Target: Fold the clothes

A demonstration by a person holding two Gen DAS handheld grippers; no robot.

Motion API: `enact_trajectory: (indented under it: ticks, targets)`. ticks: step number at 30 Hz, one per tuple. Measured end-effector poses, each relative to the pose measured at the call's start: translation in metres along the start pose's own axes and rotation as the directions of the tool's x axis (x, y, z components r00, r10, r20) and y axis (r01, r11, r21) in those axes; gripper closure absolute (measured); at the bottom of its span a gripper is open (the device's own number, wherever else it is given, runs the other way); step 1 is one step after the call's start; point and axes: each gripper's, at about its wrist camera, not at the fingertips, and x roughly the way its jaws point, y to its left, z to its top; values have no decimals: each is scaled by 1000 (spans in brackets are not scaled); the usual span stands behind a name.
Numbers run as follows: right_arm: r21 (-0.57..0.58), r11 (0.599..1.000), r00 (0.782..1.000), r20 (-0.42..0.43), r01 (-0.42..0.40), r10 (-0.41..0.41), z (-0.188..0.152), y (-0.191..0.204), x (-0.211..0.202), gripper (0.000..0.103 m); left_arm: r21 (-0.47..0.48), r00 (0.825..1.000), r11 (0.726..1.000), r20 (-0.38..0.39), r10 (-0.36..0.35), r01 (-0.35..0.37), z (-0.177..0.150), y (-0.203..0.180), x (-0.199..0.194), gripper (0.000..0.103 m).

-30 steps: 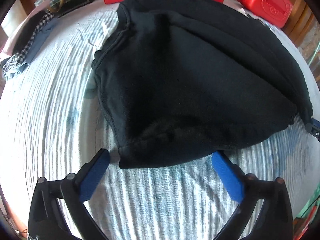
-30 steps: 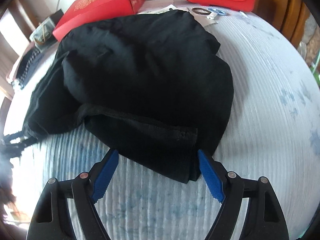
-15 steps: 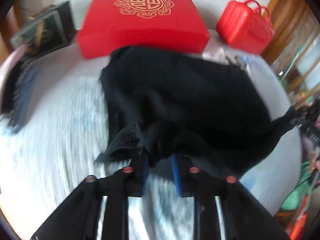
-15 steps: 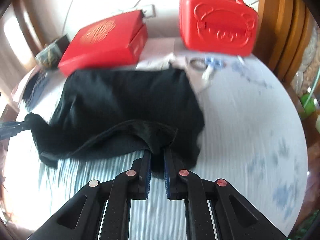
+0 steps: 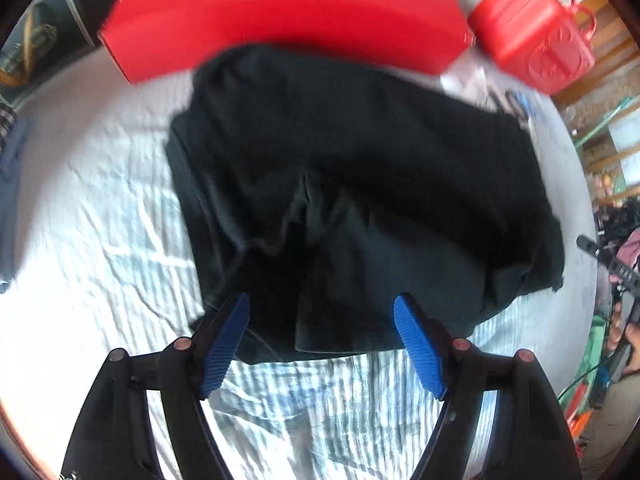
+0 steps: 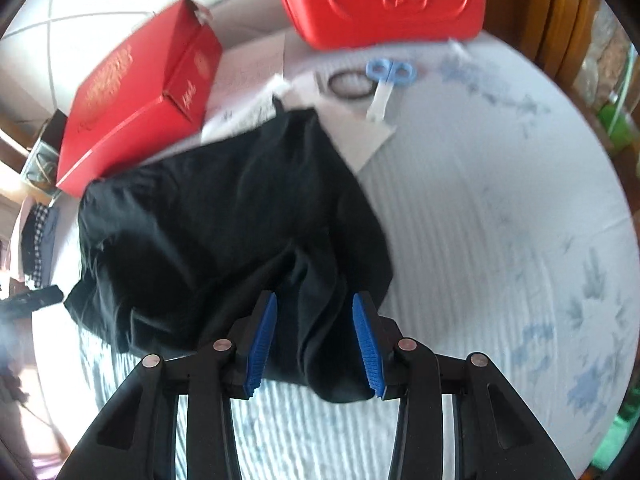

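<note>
Surface: white cloth with pale blue stripes and blotches [image 5: 120,264] is covering it, wrinkling in the left wrist view.
Containers: a flat red box [image 5: 280,12] is sitting at the far edge, lid shut, contents hidden; a red plastic case [image 5: 532,32] with handles is standing to its right, also shut.
Black garment [image 5: 360,184]: it is lying bunched in the middle of the surface, its far edge just beside the red box, its near hem reaching between both pairs of jaws.
Left gripper [image 5: 322,320]: its jaws are standing wide apart over the garment's near hem, gripping nothing.
Right gripper [image 6: 314,320]: its jaws are standing apart, narrower than the left's, with a fold of fabric lying loose between the blue pads.
Left wrist view only: a dark framed item [image 5: 36,40] is leaning at the far left.
Right wrist view only: blue-handled scissors [image 6: 388,80] and a dark ring [image 6: 352,86] are lying on white paper [image 6: 360,128] near the case; folded checked fabric [image 6: 38,236] is resting at the far left edge.
</note>
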Motion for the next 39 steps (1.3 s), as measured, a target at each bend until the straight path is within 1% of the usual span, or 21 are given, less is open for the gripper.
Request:
enact_trajectory:
  ticks: [1, 3, 6, 7, 8, 10, 12, 13, 14, 15, 16, 19, 22, 24, 26, 29, 32, 34, 37, 39]
  targets:
    - [16, 1000, 1000, -21, -1, 1, 2, 0, 5, 63, 2, 1000, 1000, -14, 2, -2, 0, -2, 7, 29]
    - [50, 999, 999, -53, 6, -4, 9, -1, 15, 63, 13, 999, 999, -30, 31, -31, 5, -5, 22, 29]
    - [72, 995, 995, -67, 74, -70, 17, -4, 24, 63, 5, 997, 999, -67, 50, -50, 10, -6, 43, 29]
    - [78, 993, 994, -76, 85, -79, 18, -5, 28, 60, 11, 995, 998, -76, 57, -56, 10, -8, 48, 29]
    - [79, 992, 993, -85, 94, -87, 20, -6, 33, 58, 25, 995, 998, -79, 68, -66, 9, -10, 50, 25]
    - [67, 992, 991, -94, 104, -98, 21, -5, 42, 56, 54, 993, 995, -83, 89, -85, 7, -16, 56, 25]
    - [49, 992, 990, -88, 117, -112, 22, 0, 53, 56, 71, 992, 992, -71, 104, -99, 7, -17, 53, 27]
    - [30, 993, 990, -80, 118, -115, 21, 3, 57, 56, 78, 992, 991, -64, 111, -106, 7, -17, 51, 47]
    - [3, 993, 991, -69, 117, -116, 20, 7, 60, 69, 85, 991, 990, -56, 118, -113, 7, -17, 49, 83]
    - [-26, 992, 990, -67, 120, -122, 19, 11, 62, 82, 79, 994, 992, -52, 99, -95, 6, -15, 43, 94]
    - [-45, 991, 989, -67, 126, -129, 17, 14, 62, 93, 65, 997, 996, -49, 62, -59, 5, -12, 36, 96]
    - [-38, 996, 997, 12, 82, -82, 0, 13, 32, 93, 64, 1000, 998, 14, 15, -16, -11, -7, 5, 97]
    - [-68, 998, 995, 95, 4, 2, -35, 9, -16, 93, 55, 996, 998, 79, -39, 35, -41, -1, -29, 97]
    - [-114, 993, 990, 135, -23, 39, -62, 6, -45, 93, 40, 992, 998, 119, -50, 46, -71, 4, -48, 97]
    - [-166, 985, 985, 153, -48, 74, -90, 3, -69, 93, 16, 987, 998, 150, -60, 59, -106, 10, -63, 97]
    - [-245, 969, 985, 155, -30, 69, -134, 3, -88, 93, -4, 987, 998, 149, -55, 56, -154, 14, -66, 99]
    - [-298, 954, 991, 118, -20, 58, -173, -3, -89, 94, -12, 992, 999, 118, -33, 35, -199, 16, -60, 99]
    - [-321, 947, 997, 73, -11, 37, -196, -7, -77, 94, -20, 996, 999, 80, -28, 29, -223, 20, -42, 99]
    - [-339, 940, 999, -25, 25, -36, -232, -18, -55, 94, -19, 999, 999, 22, -43, 43, -249, 18, -24, 99]
    - [-314, 949, 995, -78, 41, -69, -246, -30, -44, 93, 11, 999, 999, -18, -47, 47, -263, 12, -19, 99]
